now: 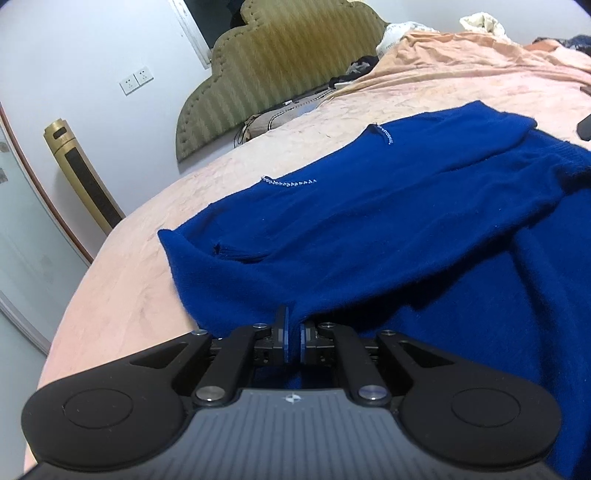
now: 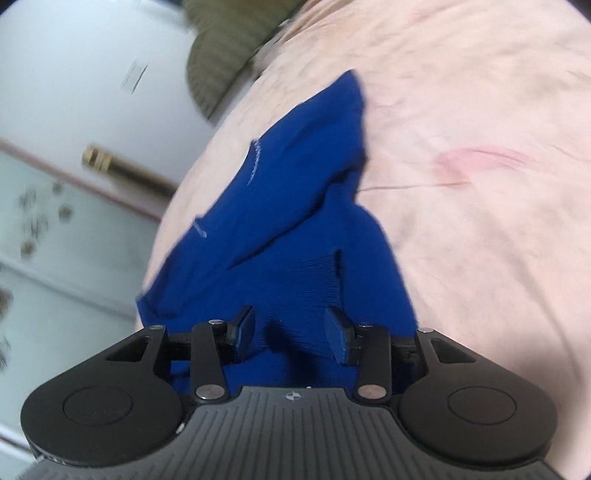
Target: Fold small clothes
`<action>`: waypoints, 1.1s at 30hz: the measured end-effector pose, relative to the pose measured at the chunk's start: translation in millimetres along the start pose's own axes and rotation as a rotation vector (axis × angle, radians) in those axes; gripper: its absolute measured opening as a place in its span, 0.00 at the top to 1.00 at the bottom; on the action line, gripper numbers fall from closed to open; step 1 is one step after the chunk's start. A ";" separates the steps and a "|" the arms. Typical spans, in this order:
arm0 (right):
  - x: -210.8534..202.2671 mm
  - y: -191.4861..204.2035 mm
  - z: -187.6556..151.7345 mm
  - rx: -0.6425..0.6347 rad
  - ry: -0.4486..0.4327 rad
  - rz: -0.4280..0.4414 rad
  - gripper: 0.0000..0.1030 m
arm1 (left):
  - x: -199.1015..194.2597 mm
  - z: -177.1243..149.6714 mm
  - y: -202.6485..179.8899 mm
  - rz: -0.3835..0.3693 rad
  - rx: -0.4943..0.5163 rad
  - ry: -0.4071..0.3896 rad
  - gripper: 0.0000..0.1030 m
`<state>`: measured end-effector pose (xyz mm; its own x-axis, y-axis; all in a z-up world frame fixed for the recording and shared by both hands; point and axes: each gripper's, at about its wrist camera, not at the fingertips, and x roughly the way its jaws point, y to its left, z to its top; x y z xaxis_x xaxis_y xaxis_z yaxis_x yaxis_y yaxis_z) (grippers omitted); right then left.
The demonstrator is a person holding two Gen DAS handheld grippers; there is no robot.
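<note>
A royal-blue knit sweater (image 1: 369, 221) lies spread across the pink bedspread (image 1: 122, 295), with two short lines of small beads on its upper part. My left gripper (image 1: 293, 332) sits at the sweater's near edge, shut on a pinch of the blue knit that rises between its pads. In the blurred right wrist view the same sweater (image 2: 295, 206) stretches away from me. There my right gripper (image 2: 291, 328) stands open, its blue pads apart, with a ribbed band of the knit lying between and under them, not pressed.
An olive padded headboard (image 1: 273, 74) stands at the far end of the bed. A gold tower appliance (image 1: 81, 177) stands by the white wall at the left. Crumpled bedding and dark items (image 1: 476, 22) lie at the far right. The bed's rounded edge falls away at the left.
</note>
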<state>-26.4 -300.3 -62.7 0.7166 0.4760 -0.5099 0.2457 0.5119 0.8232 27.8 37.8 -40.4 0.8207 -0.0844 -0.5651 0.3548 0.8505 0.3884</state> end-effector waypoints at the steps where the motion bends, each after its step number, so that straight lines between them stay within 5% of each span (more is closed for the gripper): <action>1: 0.7 -1.5 7.2 -0.006 -0.014 -0.015 0.47 | 1.5 -0.8 2.5 -0.008 -0.010 0.005 0.94; 4: -2.3 -3.2 5.4 -0.020 0.023 -0.035 0.43 | 6.5 0.6 7.0 -0.020 -0.047 0.019 0.94; 8: 8.2 -12.3 0.9 0.097 0.102 0.074 0.43 | 8.6 3.8 7.4 -0.019 -0.073 0.018 0.94; 14: 19.4 -11.7 6.4 0.184 -0.036 0.103 0.44 | 9.9 2.4 8.6 -0.020 -0.083 0.020 0.94; 17: 29.6 -14.9 12.1 0.207 -0.119 0.092 0.64 | 11.3 2.2 12.2 -0.026 -0.107 0.021 0.94; 19: 41.6 -16.1 15.7 0.216 -0.111 0.056 0.91 | 11.1 2.2 14.7 -0.025 -0.129 0.017 0.95; 20: 48.7 -14.7 18.0 0.205 -0.096 0.050 0.90 | 11.0 2.2 16.7 -0.022 -0.141 0.015 0.95; 23: 57.5 12.1 26.2 0.086 -0.053 0.042 0.90 | 11.6 3.0 25.9 0.002 -0.193 0.009 0.95; 28: 93.1 112.9 58.7 -0.216 0.029 0.133 0.90 | 11.4 3.2 54.6 0.088 -0.368 0.002 0.95; 31: 106.8 190.9 76.8 -0.401 0.030 0.245 0.90 | 8.9 5.2 75.8 0.184 -0.502 -0.022 0.95; 33: 93.4 241.7 85.4 -0.531 -0.052 0.375 0.90 | 3.2 7.2 89.1 0.251 -0.594 -0.063 0.95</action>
<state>155.7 -193.2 110.0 0.7252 0.6623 -0.1886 -0.3732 0.6081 0.7007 65.3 109.6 -2.4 0.8774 0.1396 -0.4589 -0.1448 0.9892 0.0240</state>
